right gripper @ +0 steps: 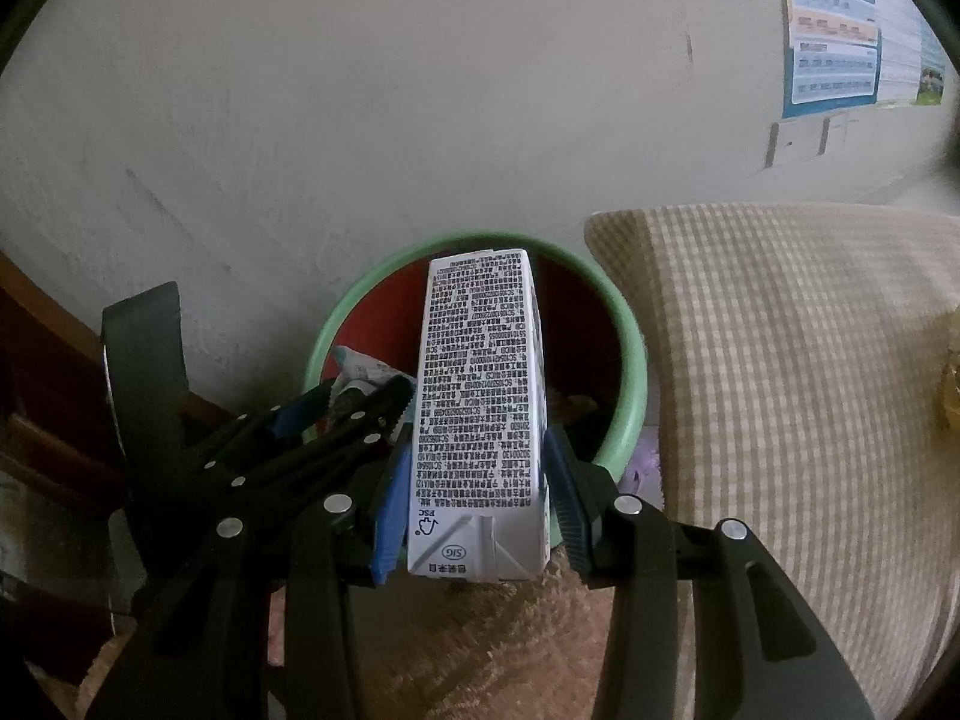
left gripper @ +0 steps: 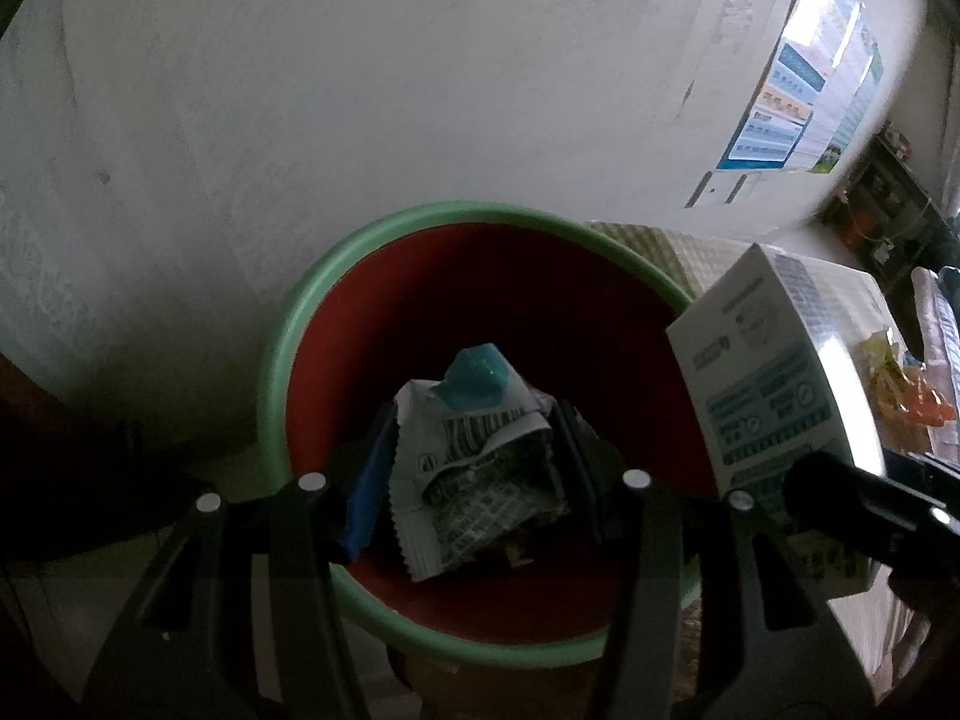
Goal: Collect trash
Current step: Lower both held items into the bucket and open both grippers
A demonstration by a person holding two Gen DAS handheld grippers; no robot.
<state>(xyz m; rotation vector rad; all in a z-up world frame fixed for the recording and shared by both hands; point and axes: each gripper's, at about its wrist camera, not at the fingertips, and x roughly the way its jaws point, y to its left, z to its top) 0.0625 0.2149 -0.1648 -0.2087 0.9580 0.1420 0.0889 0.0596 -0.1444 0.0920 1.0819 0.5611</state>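
Left wrist view: your left gripper (left gripper: 474, 468) is clamped on a crumpled wrapper (left gripper: 474, 468), white w/ dark print and a teal blob at its top, blue pad on the left side pressing it, dark pad on the right. The wrapper hangs right over the mouth of the bin (left gripper: 288, 348), green rim, red inside, standing against the pale wall (left gripper: 300, 90). At the right edge you see the milk carton (left gripper: 774, 396), white w/ teal print, tilted, its near end behind a black part of your other gripper. Checked cloth (left gripper: 678, 252) shows behind the bin; posters (left gripper: 798, 102) on the wall, top right.

Right wrist view: your right gripper (right gripper: 477, 498) is closed on the carton (right gripper: 480, 408), pads on both long sides near its folded end; the far end points out over the bin (right gripper: 636, 372), approx. above its rim and opening. Left gripper (right gripper: 366, 402) comes in from the left, its tips w/ the wrapper (right gripper: 366, 372) over the bin's left rim, just beside the carton. Checked cloth (right gripper: 780, 360) covers the surface at right, touching the bin's rim or just beside it, can't tell which. Brown rug-like floor (right gripper: 480, 648) below.
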